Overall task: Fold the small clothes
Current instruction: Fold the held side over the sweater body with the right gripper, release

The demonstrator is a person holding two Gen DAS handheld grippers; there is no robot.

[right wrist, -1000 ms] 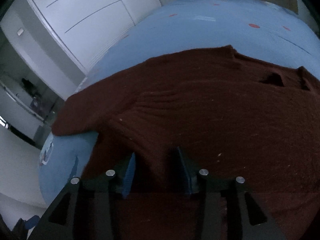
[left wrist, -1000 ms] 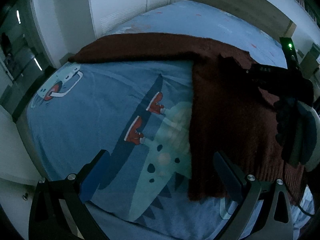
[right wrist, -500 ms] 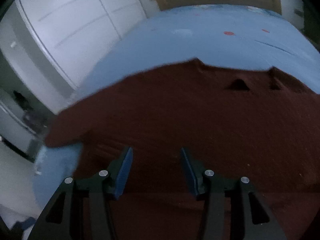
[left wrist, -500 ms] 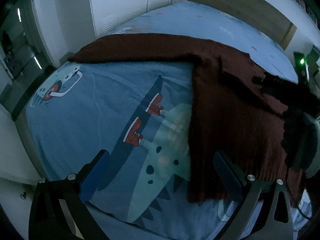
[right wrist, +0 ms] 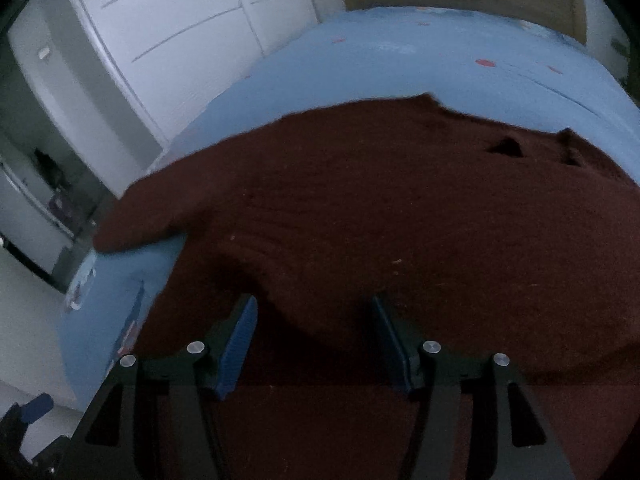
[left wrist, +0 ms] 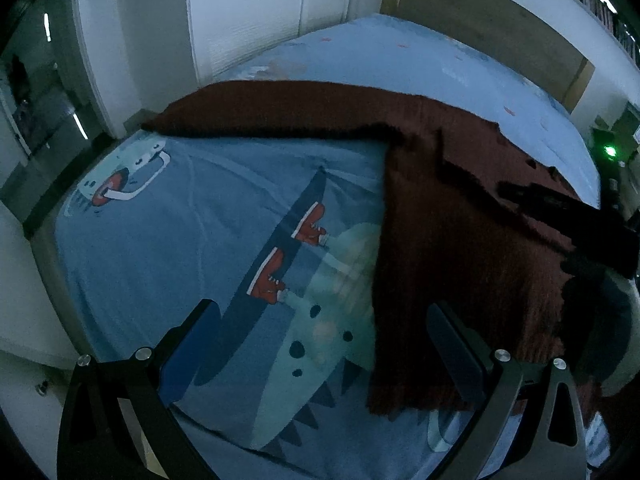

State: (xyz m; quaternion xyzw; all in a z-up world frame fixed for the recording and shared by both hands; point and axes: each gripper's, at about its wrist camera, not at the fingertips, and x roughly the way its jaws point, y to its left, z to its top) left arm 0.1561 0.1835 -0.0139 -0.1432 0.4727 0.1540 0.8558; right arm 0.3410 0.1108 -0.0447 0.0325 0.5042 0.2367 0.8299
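A dark red knitted sweater lies spread on the blue printed bed sheet, one sleeve stretched out to the left along the far side. My left gripper is open and empty, hovering over the sheet at the sweater's left edge. The right gripper shows as a dark shape over the sweater's right part. In the right wrist view the sweater fills the frame, with a raised fold just beyond my right gripper, which is open with nothing between its fingers.
The bed's left edge drops off to the floor. White wardrobe doors and a wooden headboard stand behind the bed. A green indicator light glows at the far right.
My right gripper has opened wider and let the sweater fabric go; a fold now lies ahead of it. My left gripper has barely moved.
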